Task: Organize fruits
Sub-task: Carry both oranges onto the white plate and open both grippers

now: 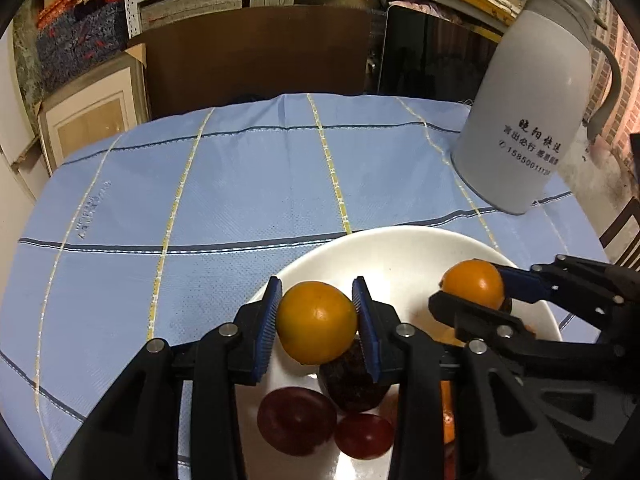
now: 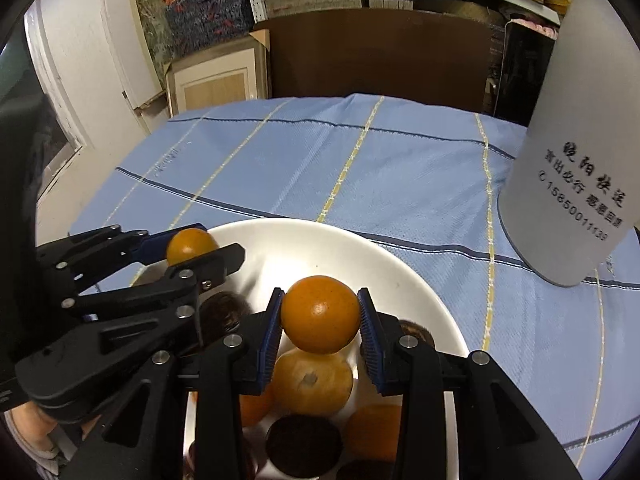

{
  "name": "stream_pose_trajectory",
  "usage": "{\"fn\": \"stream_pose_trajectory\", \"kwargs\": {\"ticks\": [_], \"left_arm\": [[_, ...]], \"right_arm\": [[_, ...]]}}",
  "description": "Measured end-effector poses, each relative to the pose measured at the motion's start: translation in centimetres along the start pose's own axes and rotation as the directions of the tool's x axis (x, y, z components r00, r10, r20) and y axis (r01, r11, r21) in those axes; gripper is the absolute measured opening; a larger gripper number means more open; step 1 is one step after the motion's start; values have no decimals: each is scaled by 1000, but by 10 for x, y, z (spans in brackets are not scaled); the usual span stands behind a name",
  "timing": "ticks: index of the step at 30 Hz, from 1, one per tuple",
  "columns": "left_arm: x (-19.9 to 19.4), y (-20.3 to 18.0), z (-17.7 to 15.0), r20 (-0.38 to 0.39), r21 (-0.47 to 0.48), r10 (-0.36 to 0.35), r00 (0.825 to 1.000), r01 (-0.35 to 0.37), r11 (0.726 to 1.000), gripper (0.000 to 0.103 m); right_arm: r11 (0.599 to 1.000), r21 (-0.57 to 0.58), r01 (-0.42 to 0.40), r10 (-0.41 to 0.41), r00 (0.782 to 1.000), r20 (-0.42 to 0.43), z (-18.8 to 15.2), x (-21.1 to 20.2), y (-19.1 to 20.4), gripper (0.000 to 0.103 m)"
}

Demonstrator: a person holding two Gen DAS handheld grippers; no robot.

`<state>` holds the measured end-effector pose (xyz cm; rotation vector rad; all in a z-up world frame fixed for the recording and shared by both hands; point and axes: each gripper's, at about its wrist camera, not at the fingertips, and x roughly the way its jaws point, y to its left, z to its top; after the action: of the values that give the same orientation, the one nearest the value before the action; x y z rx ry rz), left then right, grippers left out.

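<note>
Over the left part of a white bowl (image 1: 400,248), my left gripper (image 1: 317,322) is shut on an orange (image 1: 316,322). Dark red plums (image 1: 296,420) lie beneath it in the bowl. At the right of the left wrist view, my right gripper (image 1: 470,286) holds a second orange (image 1: 474,282) above the bowl. In the right wrist view that right gripper (image 2: 320,314) is shut on its orange (image 2: 320,314) over the bowl (image 2: 320,240), with more oranges (image 2: 312,384) and dark plums (image 2: 304,448) under it. The left gripper (image 2: 192,248) with its orange (image 2: 190,246) shows at the left.
A tall white thermos jug (image 1: 528,104) with black lettering stands on the blue checked tablecloth (image 1: 200,200) behind the bowl at the right, also large at the right edge of the right wrist view (image 2: 576,168). Boxes and shelves stand beyond the table's far edge.
</note>
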<state>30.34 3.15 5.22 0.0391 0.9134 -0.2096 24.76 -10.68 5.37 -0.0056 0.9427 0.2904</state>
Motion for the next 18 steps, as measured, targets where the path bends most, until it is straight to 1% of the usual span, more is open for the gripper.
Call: {"fn": "stream_pose_trajectory", "kwargs": {"ticks": [3,5,8,10,11,12,14,16,18], "left_arm": [[2,3,4,-13,-2,-13,1000,13,1000,36],[3,0,6,-17,18,5,1000,-4,1000,39],[2,0,6,-13,18,24,1000,-23,1000,49],[1,5,6,-11,-6,13,1000,-13,1000,54],[1,7,5,-13,-18,8,1000,-8,1000,58],[-1,9,4,-11,-30,-2,1000,2,1000,64],[-9,10,2,6,-35,7,1000,-7,999,69],[-20,7,0,23,-27,23,999,-22,999,70],[-37,5,-2,43,-29,25,999,-24,999,74]], "right_arm": [[1000,8,14,-13,1000,-27,2,12,-4,37],[1000,20,9,-8,999,-47,3,18,-8,38],[999,37,-4,5,999,-45,1,19,-13,37],[999,49,-10,12,999,-46,1,19,-15,37],[999,54,-8,11,999,-45,1,18,-15,37],[998,55,-4,7,999,-45,2,18,-15,37],[998,65,1,1,999,-34,3,13,-16,41],[997,80,-3,4,1000,-13,4,4,-17,48],[997,83,-4,5,1000,-2,5,-2,-16,48]]}}
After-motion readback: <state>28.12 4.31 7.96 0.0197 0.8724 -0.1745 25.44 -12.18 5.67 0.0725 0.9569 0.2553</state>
